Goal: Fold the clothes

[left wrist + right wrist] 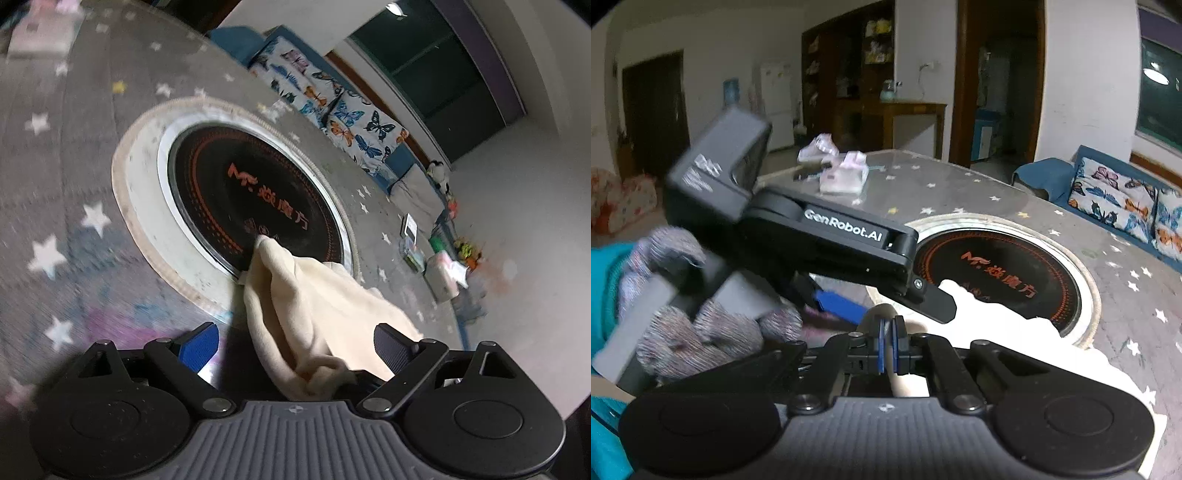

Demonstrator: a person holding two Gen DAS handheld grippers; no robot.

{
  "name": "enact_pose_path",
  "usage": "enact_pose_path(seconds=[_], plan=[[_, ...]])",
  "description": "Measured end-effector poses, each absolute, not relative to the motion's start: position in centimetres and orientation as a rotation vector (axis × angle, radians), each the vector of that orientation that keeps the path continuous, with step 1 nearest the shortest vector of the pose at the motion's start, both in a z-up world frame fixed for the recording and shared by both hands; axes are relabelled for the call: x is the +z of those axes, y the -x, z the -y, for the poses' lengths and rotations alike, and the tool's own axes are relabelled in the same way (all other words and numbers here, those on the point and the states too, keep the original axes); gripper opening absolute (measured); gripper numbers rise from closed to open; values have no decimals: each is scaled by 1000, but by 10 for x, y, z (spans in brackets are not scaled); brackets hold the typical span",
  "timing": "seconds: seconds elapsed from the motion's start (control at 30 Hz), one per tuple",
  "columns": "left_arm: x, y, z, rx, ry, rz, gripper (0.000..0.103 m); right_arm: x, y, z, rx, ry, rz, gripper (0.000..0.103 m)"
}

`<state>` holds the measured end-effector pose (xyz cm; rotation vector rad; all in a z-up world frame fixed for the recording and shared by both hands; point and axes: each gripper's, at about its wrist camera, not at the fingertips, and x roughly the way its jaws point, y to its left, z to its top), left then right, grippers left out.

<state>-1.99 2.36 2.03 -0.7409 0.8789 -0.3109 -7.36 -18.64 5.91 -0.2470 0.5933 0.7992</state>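
A cream garment [314,310] lies bunched on a round table, one corner reaching over the metal rim onto the black induction hob [255,199] set in the table's middle, the rest trailing back toward the near edge. In the left wrist view the cloth runs between the fingers of the left gripper [295,350], whose jaws stand wide apart, the blue pad [197,349] clear of the fabric on one side and the dark pad [393,347] against or just beside it on the other; a knotted fold sits at the gripper's base. The right gripper [888,345] has its blue pads drawn together; pale cloth shows just behind them, but whether they pinch any of it cannot be told. Above it the left gripper [905,306] is held in a hand in a grey knitted glove [698,325] with a teal sleeve.

The star-printed tablecloth [74,184] is bare on the far side of the hob. Pink-and-white boxes [842,177] sit at the table's far edge, and small packets [412,236] lie near the rim on the sofa side. Beyond stand a butterfly-print cushion [332,107] on a blue sofa, dark wooden shelving [849,66] and a dark window [436,74].
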Motion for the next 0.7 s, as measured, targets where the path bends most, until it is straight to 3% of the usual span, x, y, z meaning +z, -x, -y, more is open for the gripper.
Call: enact_pose_path(seconds=[0.13, 0.23, 0.33, 0.5, 0.6, 0.7], plan=[[14, 13, -22, -317, 817, -897, 92, 61, 73, 194, 802, 230, -588, 3], [10, 7, -20, -325, 874, -915, 84, 60, 74, 195, 819, 230, -591, 3], [5, 2, -18, -325, 894, -924, 70, 59, 76, 196, 827, 223, -591, 3], [-4, -2, -18, -313, 900, -944, 29, 55, 76, 195, 834, 220, -601, 3], [-6, -1, -18, -308, 883, -943, 23, 55, 75, 203, 812, 205, -607, 9], [-4, -1, -16, -310, 857, -936, 22, 56, 74, 215, 780, 184, -612, 9]])
